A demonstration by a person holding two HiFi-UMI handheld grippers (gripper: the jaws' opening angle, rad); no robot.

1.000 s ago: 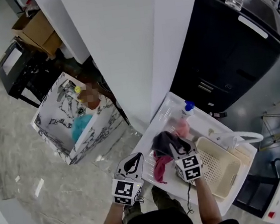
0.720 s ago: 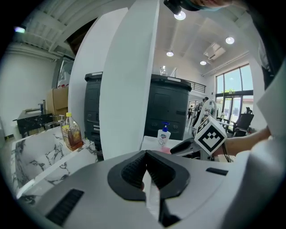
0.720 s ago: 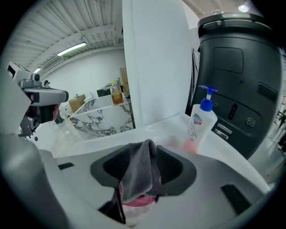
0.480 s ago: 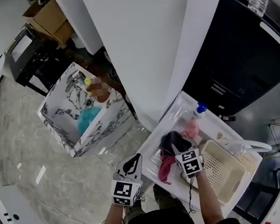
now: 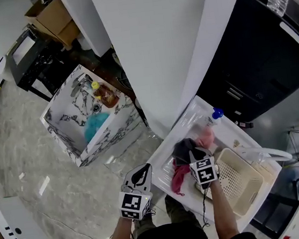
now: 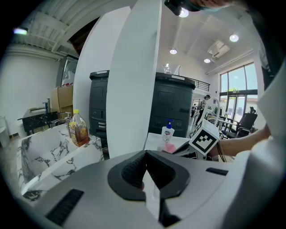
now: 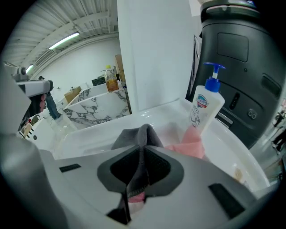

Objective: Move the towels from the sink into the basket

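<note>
1. The white pillar (image 5: 157,50) rises just behind the sink (image 7: 98,129); little room there.
2. The soap bottle (image 7: 206,107) stands upright at the sink's far side, with the pink towel (image 7: 192,145) and grey towel (image 7: 143,134) heaped before it.
3. On my right the basket (image 5: 238,178) is open on top; the faucet (image 5: 267,153) curves near its far edge.

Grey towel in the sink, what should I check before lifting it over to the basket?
1. Grip: ok; right gripper has just been closing, grey towel pinched between its jaws.
2. Other towels free: cannot tell; pink towel lies against it.
3. Room in basket: ok; looks empty.
4. Path past soap bottle: ok; upright behind the towels.
5. Clear of left gripper: ok; shut, empty, aside.
</note>
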